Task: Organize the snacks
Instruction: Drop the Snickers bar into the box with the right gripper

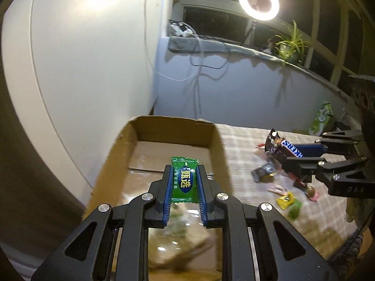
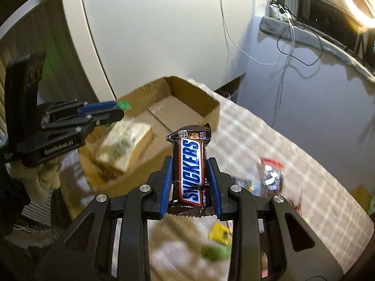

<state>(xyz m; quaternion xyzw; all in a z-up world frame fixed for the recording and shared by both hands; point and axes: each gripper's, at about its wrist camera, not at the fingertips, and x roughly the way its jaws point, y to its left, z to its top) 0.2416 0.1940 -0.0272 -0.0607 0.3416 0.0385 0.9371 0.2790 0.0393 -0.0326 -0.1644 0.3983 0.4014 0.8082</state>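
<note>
Carry step: your left gripper [image 1: 184,182] is clamped on the green candy [image 1: 184,179] at frame centre, over the cardboard box [image 1: 212,140]; your right gripper [image 2: 190,175] pinches the Snickers bar [image 2: 190,171] mid-frame, short of the box, so next bring both inside and release.

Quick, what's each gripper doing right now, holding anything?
Left gripper: closed on a green candy.
Right gripper: closed on a Snickers bar.
</note>
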